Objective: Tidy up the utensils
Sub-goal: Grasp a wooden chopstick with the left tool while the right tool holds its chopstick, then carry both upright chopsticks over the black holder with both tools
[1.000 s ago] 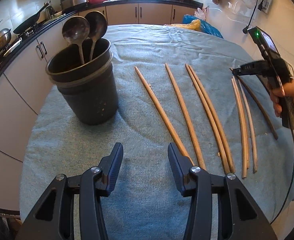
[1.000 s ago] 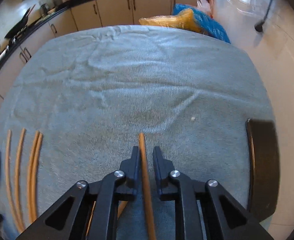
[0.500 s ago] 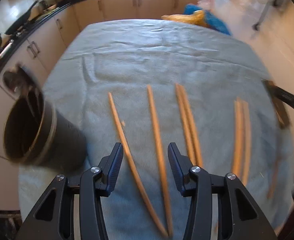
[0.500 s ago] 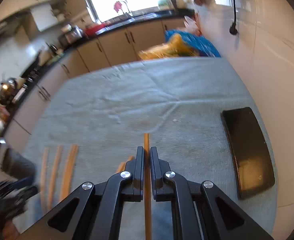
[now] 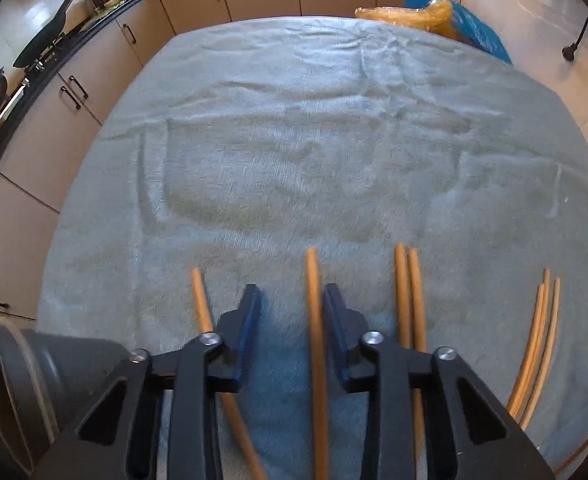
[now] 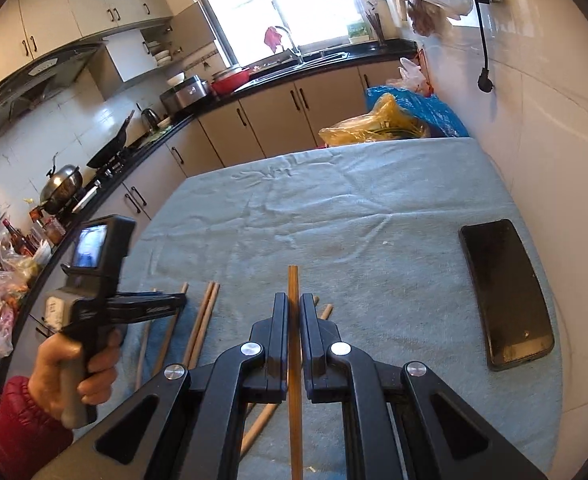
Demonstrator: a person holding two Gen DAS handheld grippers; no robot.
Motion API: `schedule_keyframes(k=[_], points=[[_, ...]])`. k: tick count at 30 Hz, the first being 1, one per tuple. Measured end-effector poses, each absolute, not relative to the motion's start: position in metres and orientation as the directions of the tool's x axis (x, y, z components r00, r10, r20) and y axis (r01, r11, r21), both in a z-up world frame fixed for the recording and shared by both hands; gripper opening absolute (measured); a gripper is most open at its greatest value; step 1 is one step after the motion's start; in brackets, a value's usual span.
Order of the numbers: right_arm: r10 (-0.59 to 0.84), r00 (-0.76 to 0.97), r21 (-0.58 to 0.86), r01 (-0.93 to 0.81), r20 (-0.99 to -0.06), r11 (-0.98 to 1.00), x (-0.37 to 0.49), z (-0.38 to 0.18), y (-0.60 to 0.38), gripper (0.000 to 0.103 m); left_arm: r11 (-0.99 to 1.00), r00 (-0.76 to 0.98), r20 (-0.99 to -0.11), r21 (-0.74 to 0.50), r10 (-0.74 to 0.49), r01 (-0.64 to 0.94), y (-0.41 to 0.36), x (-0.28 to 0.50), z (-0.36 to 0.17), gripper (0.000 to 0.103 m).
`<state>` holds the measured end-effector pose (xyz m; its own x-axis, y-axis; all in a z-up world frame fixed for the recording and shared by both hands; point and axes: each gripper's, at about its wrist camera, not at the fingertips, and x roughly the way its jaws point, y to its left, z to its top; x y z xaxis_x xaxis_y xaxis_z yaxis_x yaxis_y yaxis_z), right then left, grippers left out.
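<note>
While most chopsticks still lie loose on the blue towel, the left gripper straddles one chopstick in the left wrist view; its jaws have just been closing, the right pad beside the stick, the left pad apart. A grey holder stands at the lower left, a close pair and a curved bundle to the right.

From the right wrist view, the right gripper is clamped on a single raised chopstick, not yet stowed. A phone lies nearby.
</note>
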<state>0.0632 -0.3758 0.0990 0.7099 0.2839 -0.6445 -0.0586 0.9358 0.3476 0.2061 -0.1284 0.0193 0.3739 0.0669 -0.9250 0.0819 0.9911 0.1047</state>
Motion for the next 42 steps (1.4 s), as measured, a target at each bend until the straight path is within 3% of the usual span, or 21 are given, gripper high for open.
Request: schedule_keyframes(k=[1, 3, 8, 21, 42], points=[[0.288, 0.712, 0.353, -0.06, -0.641, 0.934, 0.062, 0.1, -0.375, 0.006, 0.99, 0.371, -0.927, 0.104, 0.064, 0.091, -0.13, 0.207, 0.018, 0.013], [0.29, 0.716, 0.358, -0.06, -0.635, 0.932, 0.059, 0.1, -0.376, 0.006, 0.99, 0.376, -0.925, 0.104, 0.06, 0.099, -0.133, 0.206, 0.018, 0.006], [0.305, 0.732, 0.379, -0.07, -0.609, 0.923, 0.045, 0.108, -0.374, 0.006, 0.988, 0.426, -0.904, 0.085, 0.024, 0.126, -0.133, 0.184, 0.031, 0.005], [0.265, 0.854, 0.318, -0.124, -0.447, 0.94, -0.028, 0.154, -0.341, 0.006, 0.981, 0.713, -0.687, -0.003, -0.142, 0.193, -0.111, 0.059, 0.155, 0.006], [0.231, 0.894, 0.267, -0.133, -0.384, 0.955, -0.072, 0.178, -0.305, 0.006, 0.977, 0.753, -0.628, -0.063, -0.198, 0.205, -0.071, 0.005, 0.182, 0.006]])
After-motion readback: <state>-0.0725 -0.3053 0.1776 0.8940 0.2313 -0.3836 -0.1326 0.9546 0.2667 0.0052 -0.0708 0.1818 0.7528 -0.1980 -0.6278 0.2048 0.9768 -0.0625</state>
